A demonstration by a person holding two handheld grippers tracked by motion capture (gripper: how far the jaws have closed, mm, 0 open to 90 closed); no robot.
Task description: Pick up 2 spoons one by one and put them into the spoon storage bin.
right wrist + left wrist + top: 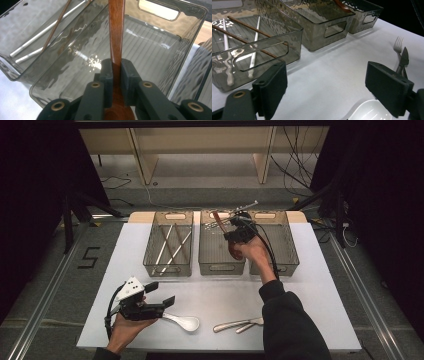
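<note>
Right gripper (pixel 116 68): jaws clamped on the handle of the wooden spoon (pixel 116 30), bowl end toward the hand, handle running forward over the open middle bin (pixel 160 32); judged step is to place it there, so lower until the spoon lies along the ribbed floor, clear of both long walls, and only then release. Left gripper (pixel 337 87): jaws wide apart, holding nothing, low over the worktop (pixel 332 72) just above the white spoon (pixel 372 113). Left bin (pixel 168 242) holds chopsticks (pixel 172 245); fork and knife (pixel 240 324) lie loose near the front edge.
</note>
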